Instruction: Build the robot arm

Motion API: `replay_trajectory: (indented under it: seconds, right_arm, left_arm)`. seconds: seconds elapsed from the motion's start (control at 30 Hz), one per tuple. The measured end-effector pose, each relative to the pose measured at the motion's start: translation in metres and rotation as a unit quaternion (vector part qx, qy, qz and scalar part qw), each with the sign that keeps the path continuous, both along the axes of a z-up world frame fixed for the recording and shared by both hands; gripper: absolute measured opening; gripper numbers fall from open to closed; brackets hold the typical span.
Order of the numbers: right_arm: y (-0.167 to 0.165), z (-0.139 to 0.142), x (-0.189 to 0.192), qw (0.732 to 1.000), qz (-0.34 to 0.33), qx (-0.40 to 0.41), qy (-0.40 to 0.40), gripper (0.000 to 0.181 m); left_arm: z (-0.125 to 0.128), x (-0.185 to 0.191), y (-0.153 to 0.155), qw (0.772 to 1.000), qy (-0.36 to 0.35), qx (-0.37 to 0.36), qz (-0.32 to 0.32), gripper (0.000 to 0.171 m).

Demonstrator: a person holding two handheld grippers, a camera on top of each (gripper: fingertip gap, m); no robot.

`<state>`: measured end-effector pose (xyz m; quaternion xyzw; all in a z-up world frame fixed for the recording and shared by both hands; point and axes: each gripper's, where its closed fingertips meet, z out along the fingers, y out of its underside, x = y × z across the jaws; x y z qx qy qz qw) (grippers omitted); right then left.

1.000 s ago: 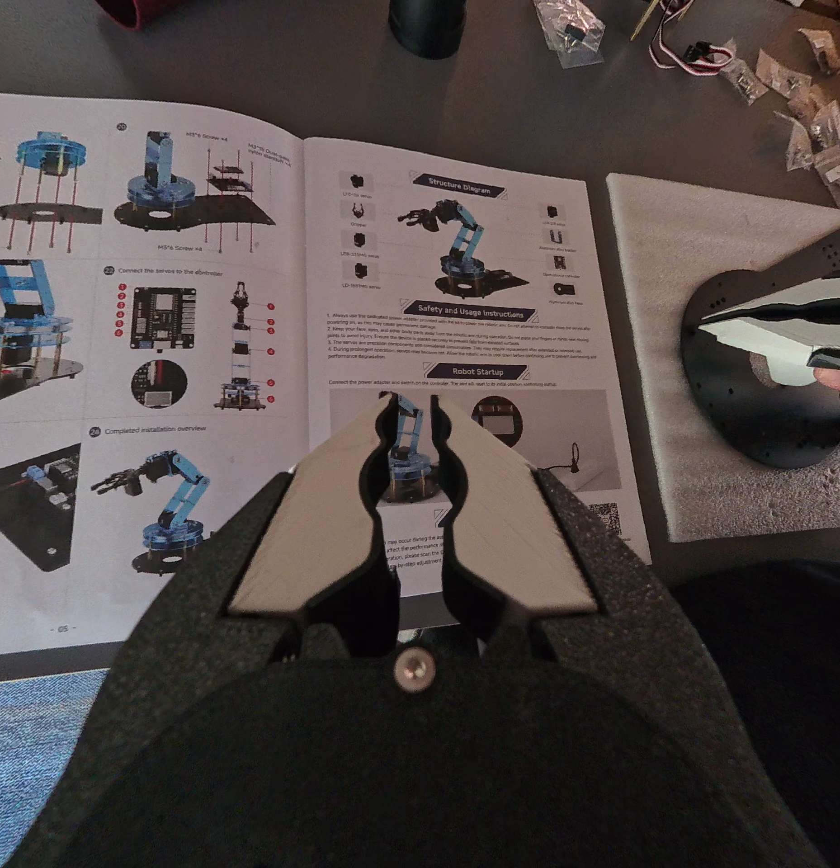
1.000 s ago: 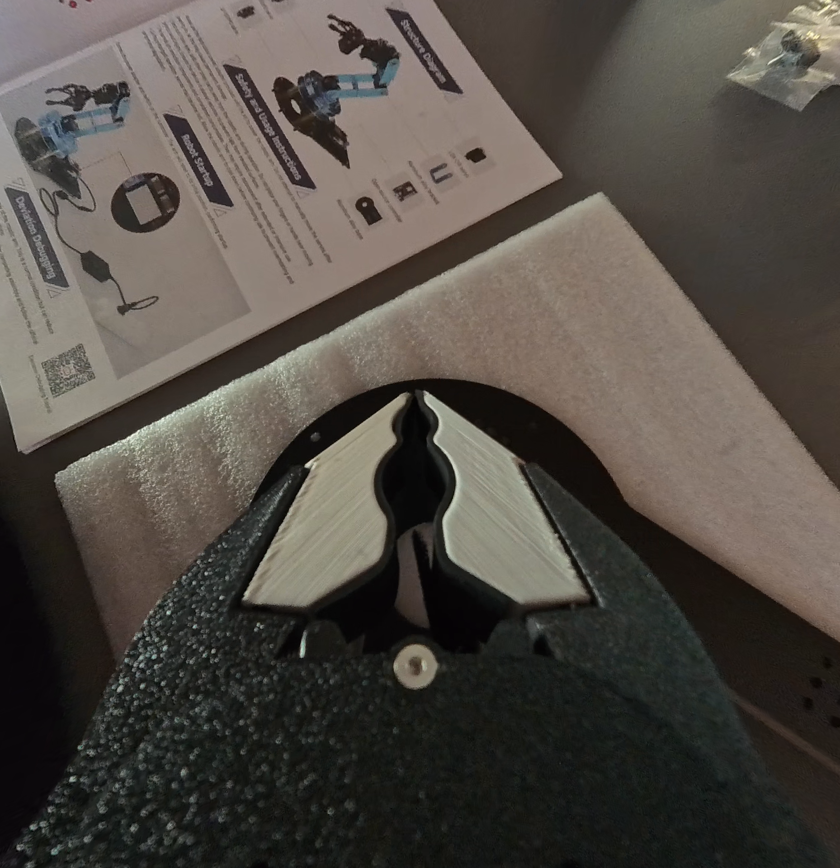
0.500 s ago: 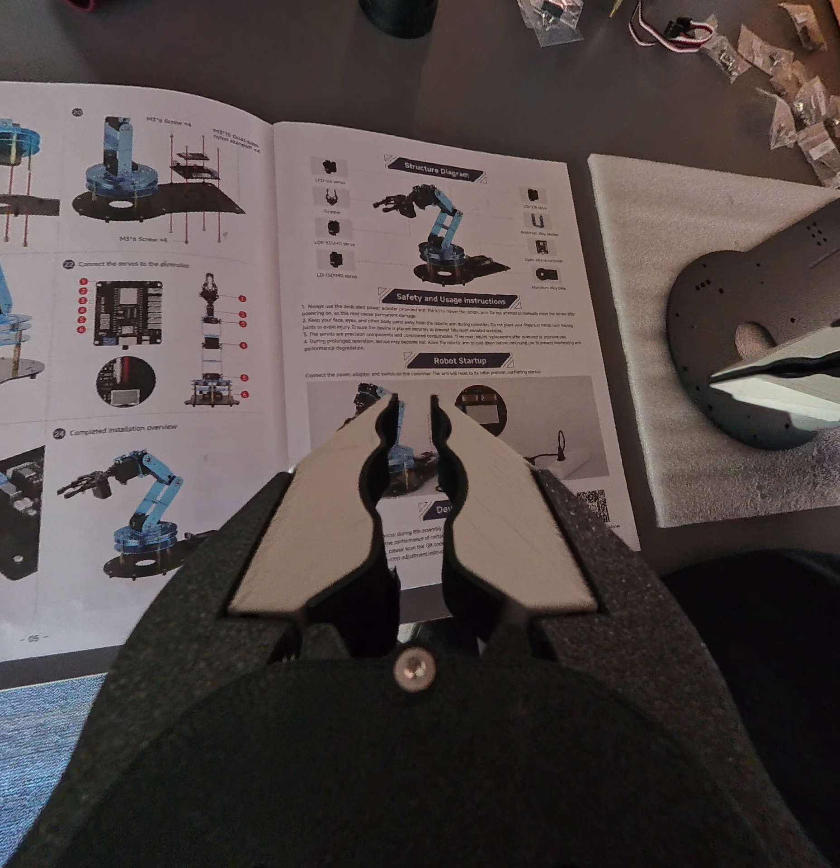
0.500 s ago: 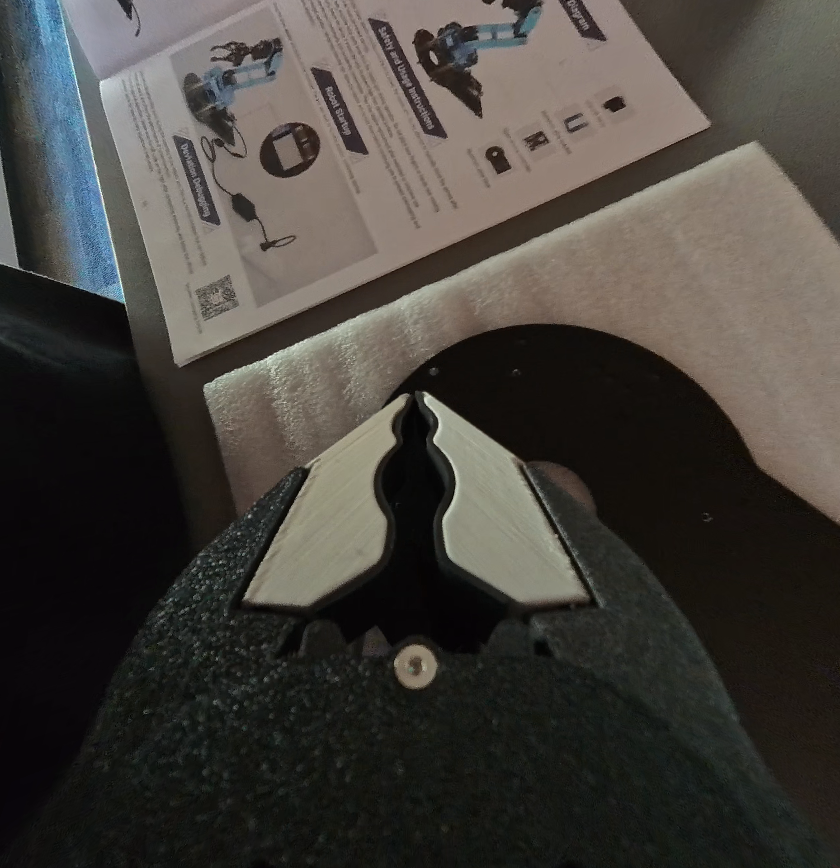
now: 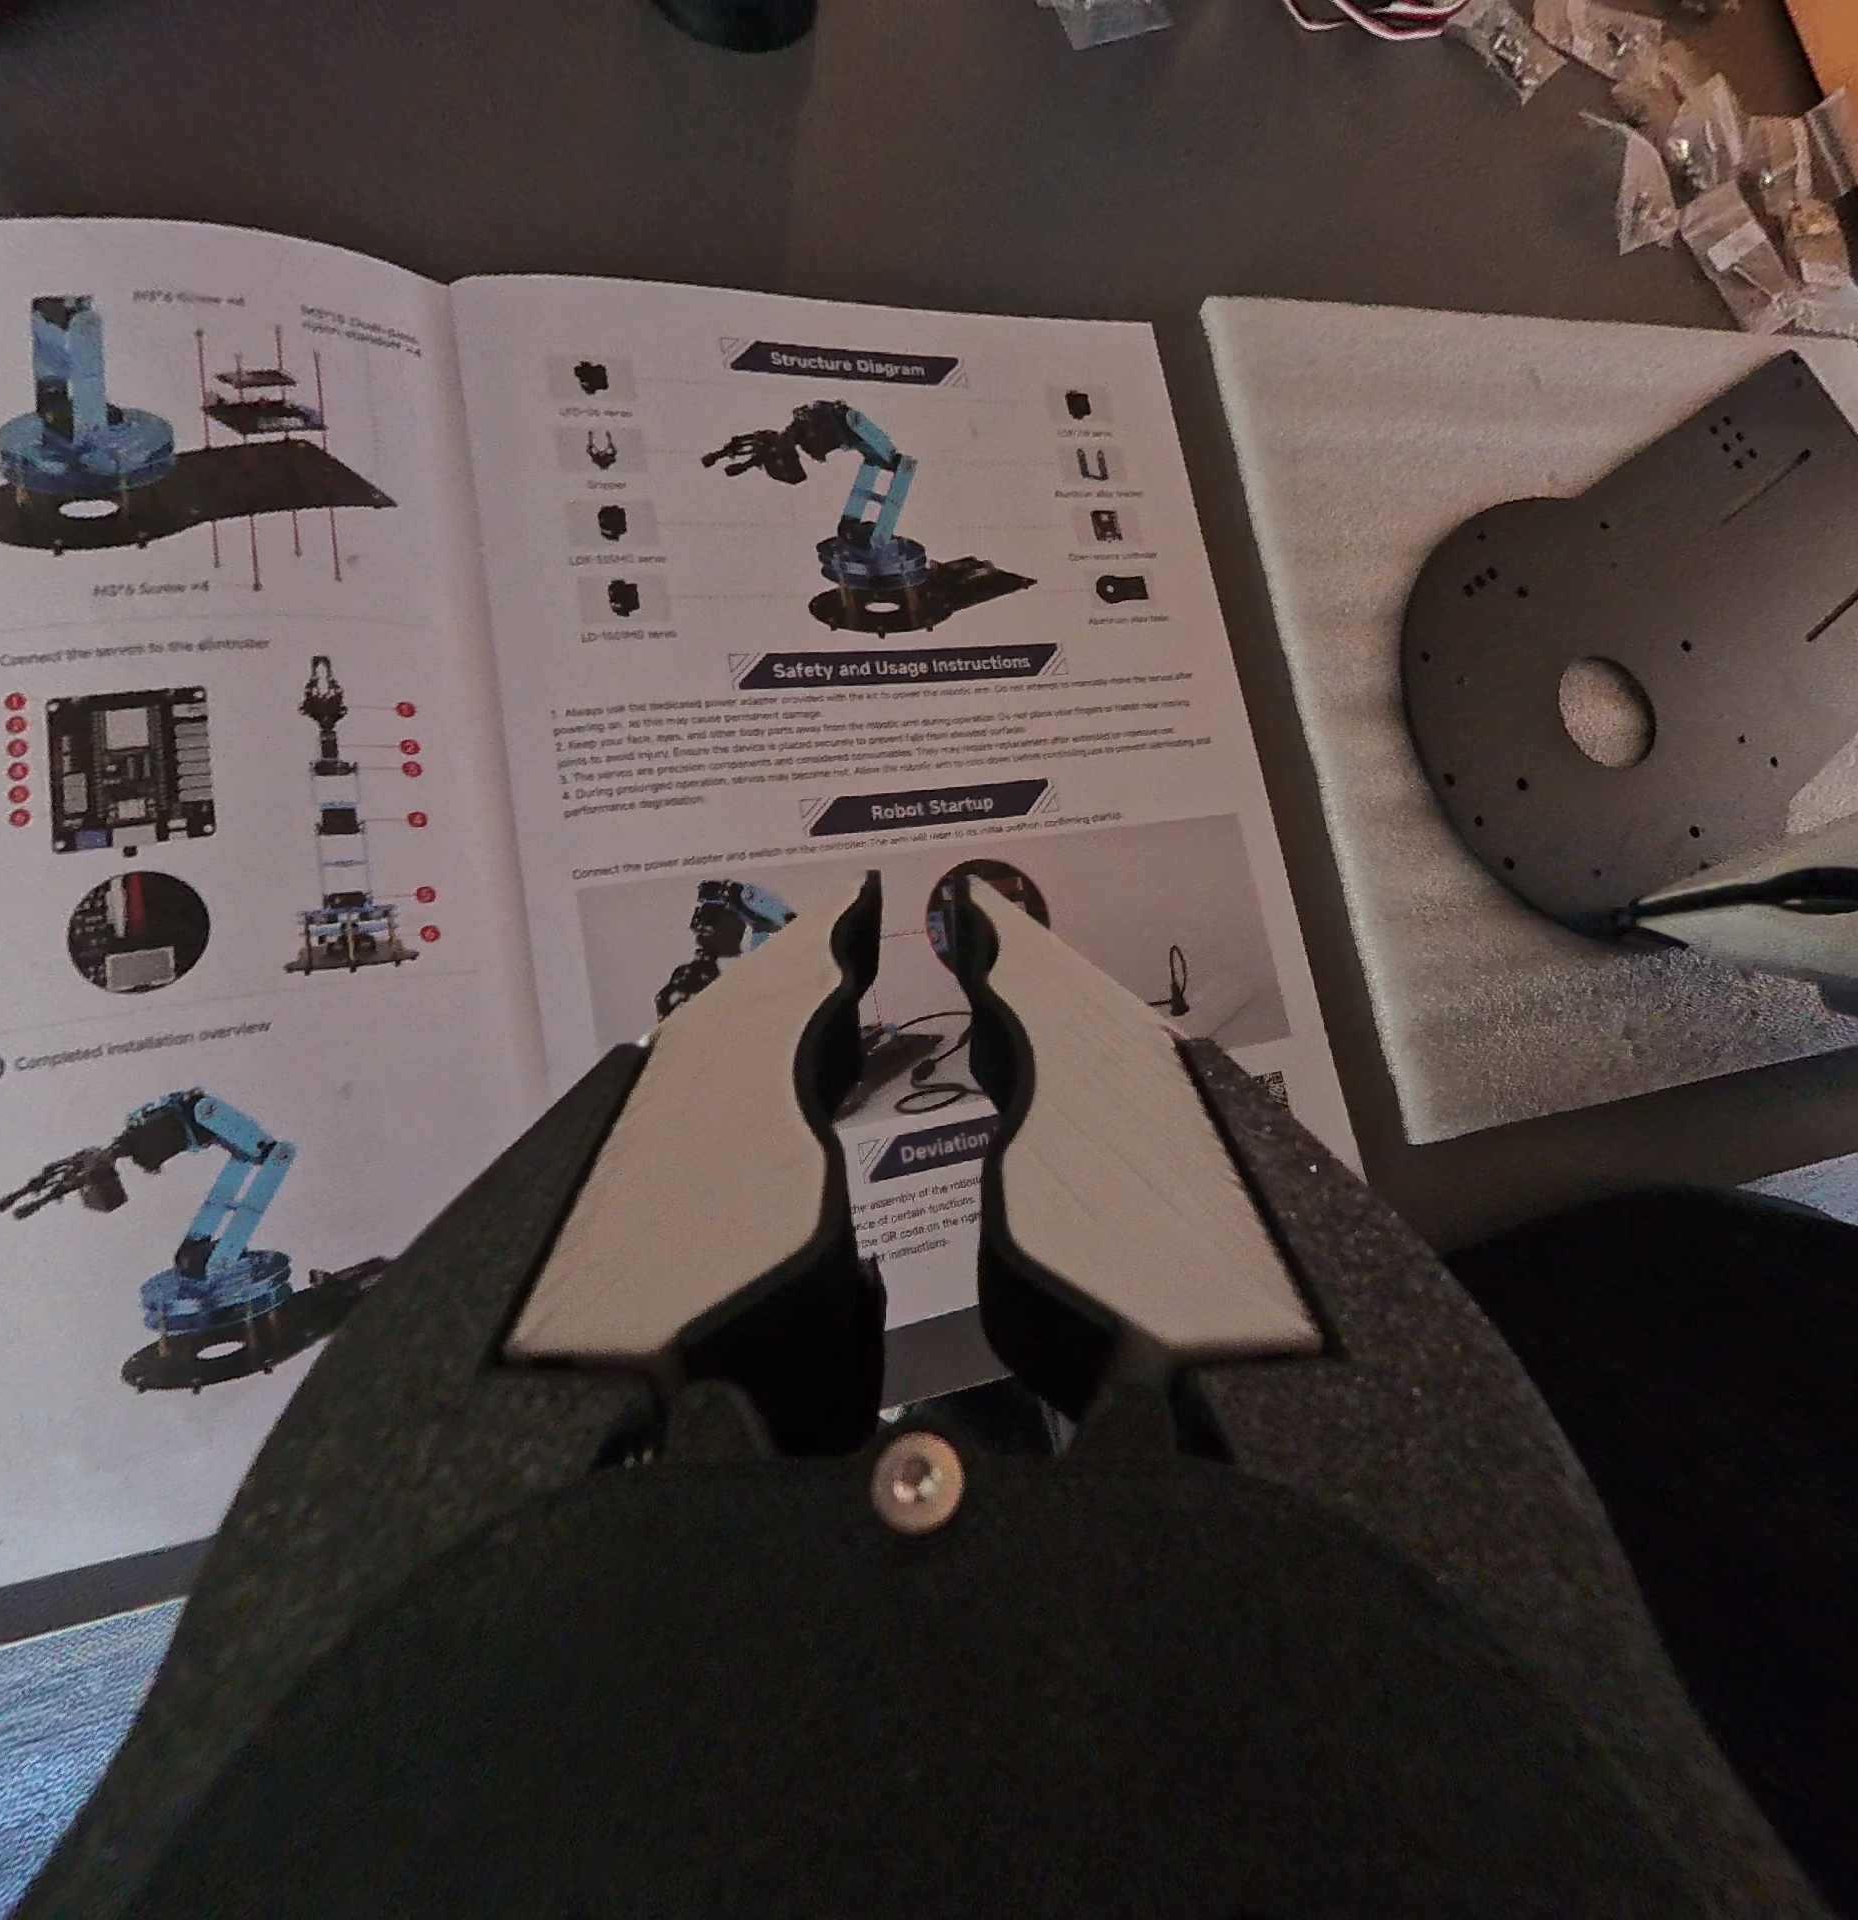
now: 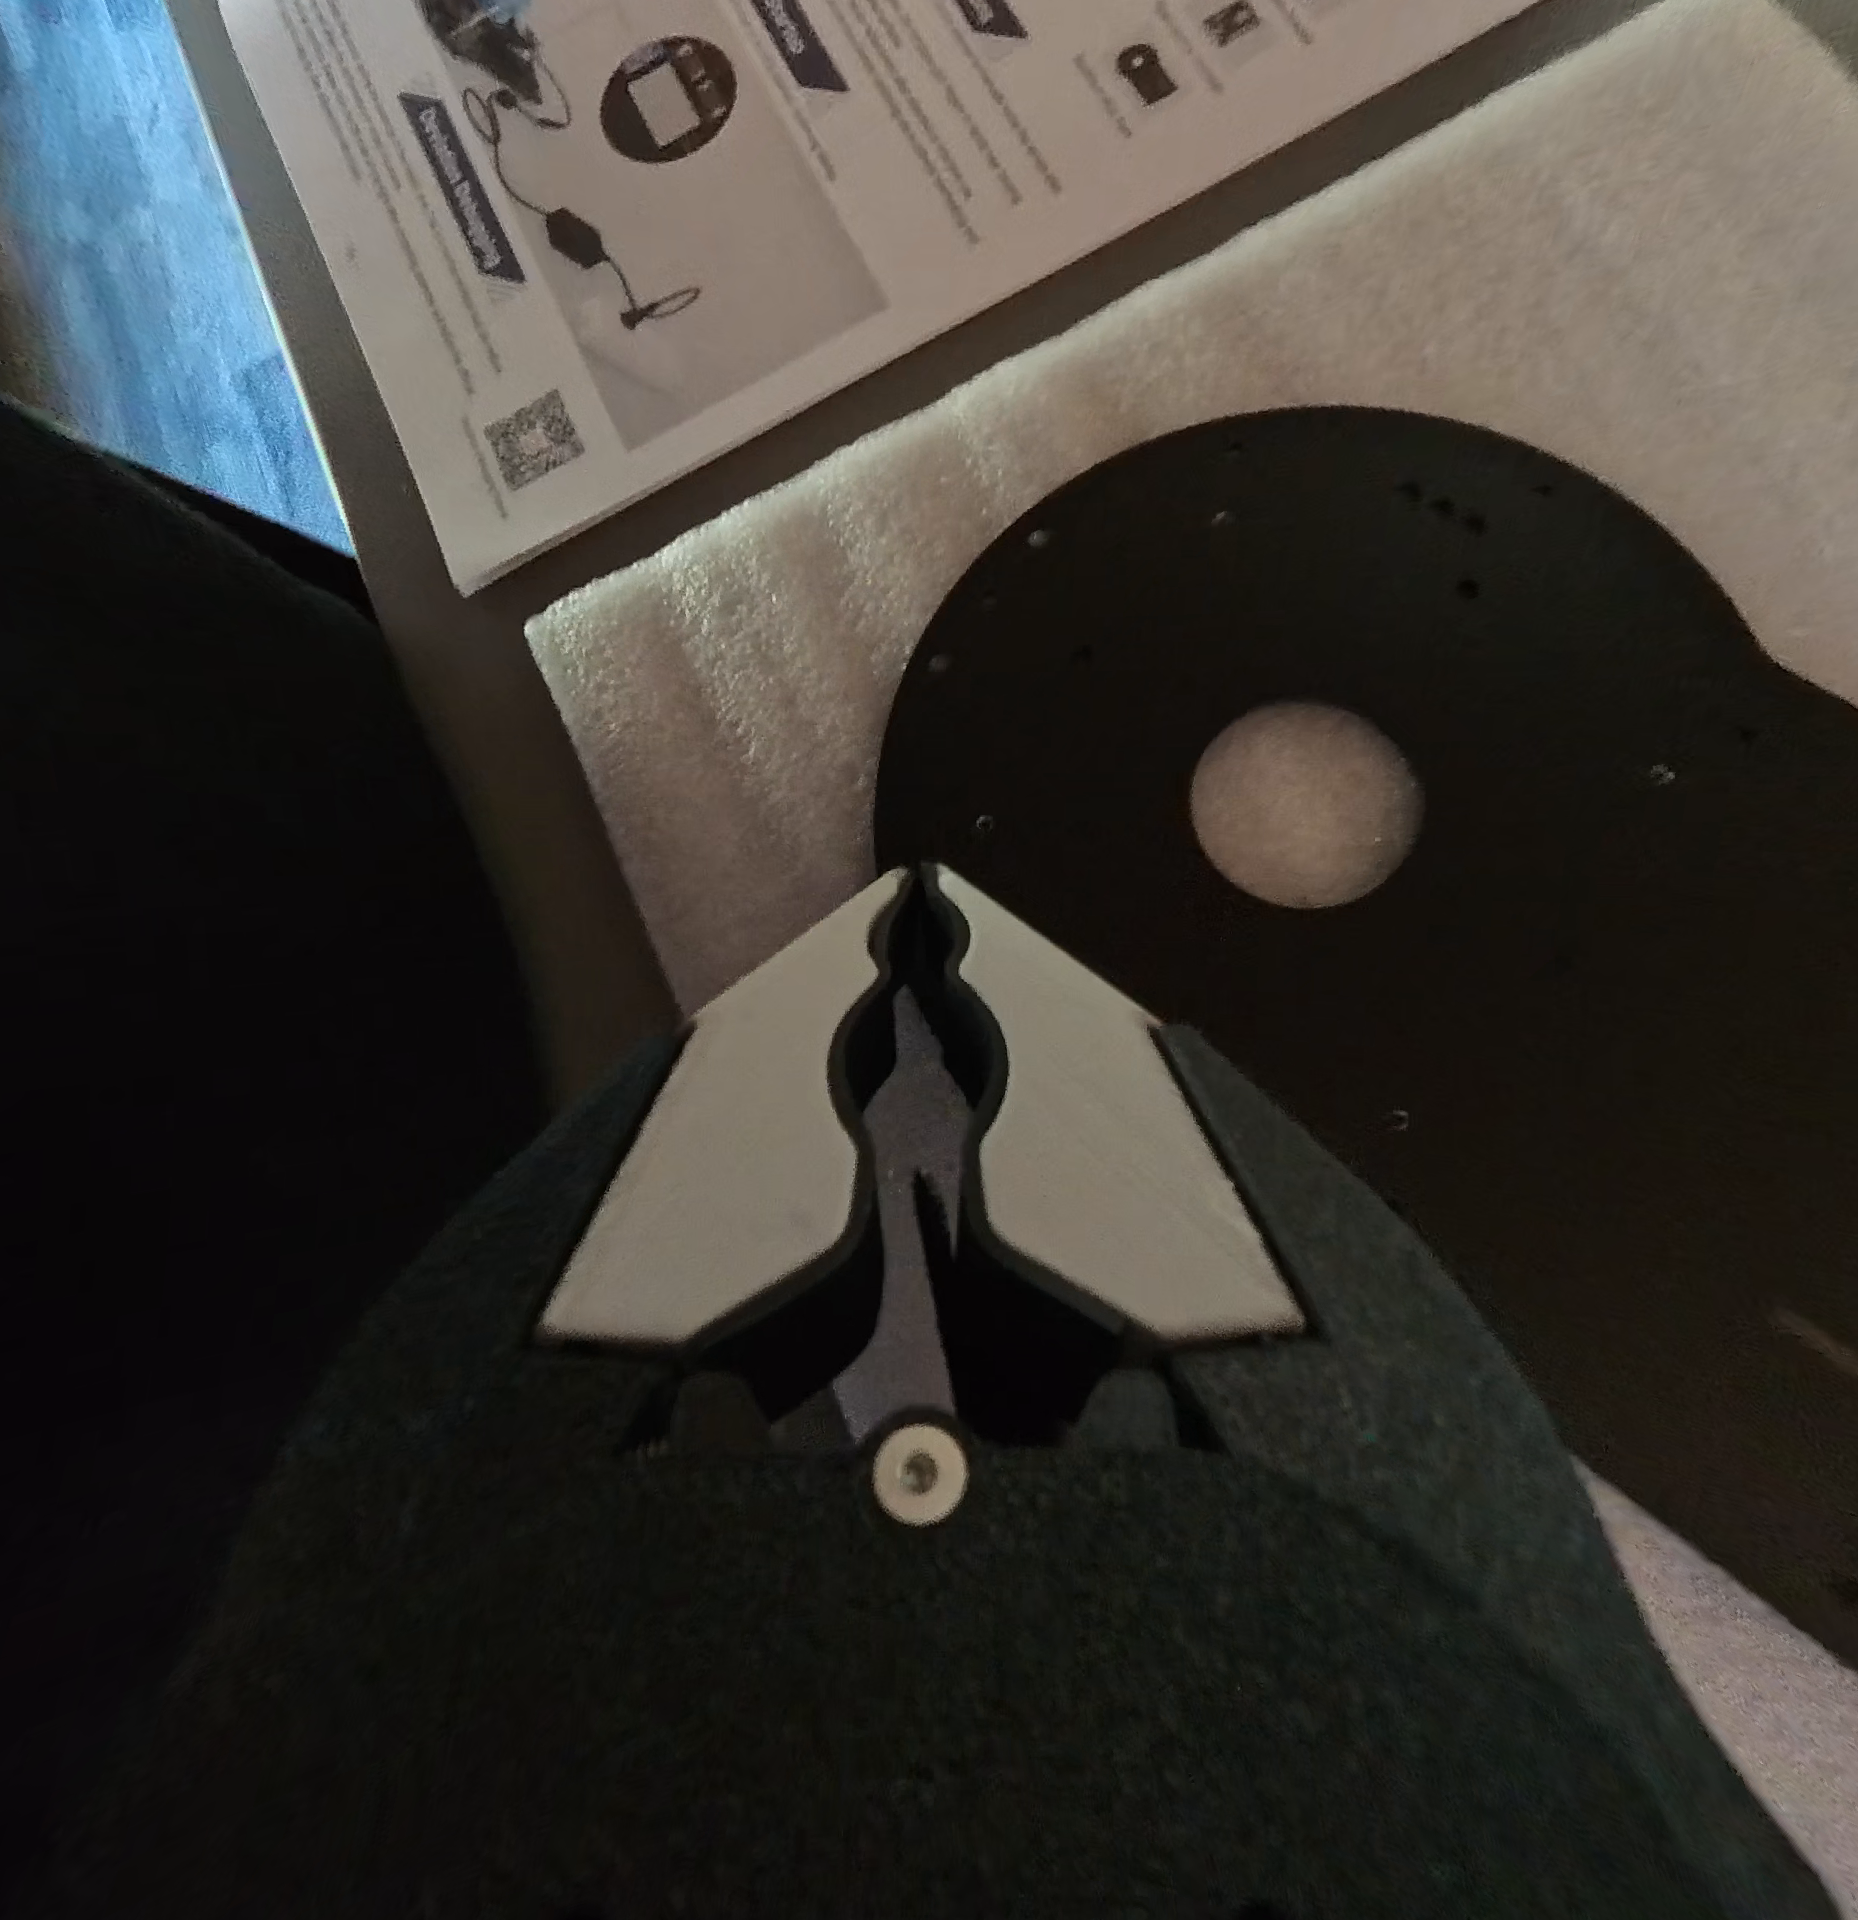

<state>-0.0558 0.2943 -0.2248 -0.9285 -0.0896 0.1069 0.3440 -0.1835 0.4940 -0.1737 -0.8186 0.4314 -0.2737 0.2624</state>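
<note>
So I'm hovering the left hand-held gripper (image 5: 920,883) over the open instruction booklet (image 5: 852,727) on the grey counter (image 5: 1008,187), its fingers slightly parted and gripping nothing. Just right of the booklet, a white foam sheet (image 5: 1320,468) is carrying a black perforated plate (image 6: 1320,644) with a round hole. My right hand-held gripper (image 6: 920,871) is sitting at the plate's near edge, tips pinched nearly together; I can't tell if it's actually clamping that edge. Small clear parts bags (image 5: 1725,177) are lying beyond the foam.
</note>
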Motion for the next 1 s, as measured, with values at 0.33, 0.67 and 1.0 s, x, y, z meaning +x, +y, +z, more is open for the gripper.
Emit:
replay_trajectory:
  seconds: [0.33,0.67,1.0]
  right_arm:
    - [-0.054,0.012,0.025,0.995,-0.097,0.004,-0.021,0.0]
    - [-0.038,0.01,0.04,0.987,-0.148,0.031,-0.059,0.0]
    - [-0.04,0.002,0.041,0.989,-0.139,0.015,-0.047,0.0]
  left_arm:
    - [-0.001,0.013,-0.003,1.0,0.006,-0.009,-0.028,0.013]
    - [0.012,0.037,-0.006,0.998,0.001,0.007,-0.069,0.013]
    - [0.012,0.049,-0.006,0.997,-0.002,0.005,-0.077,0.013]
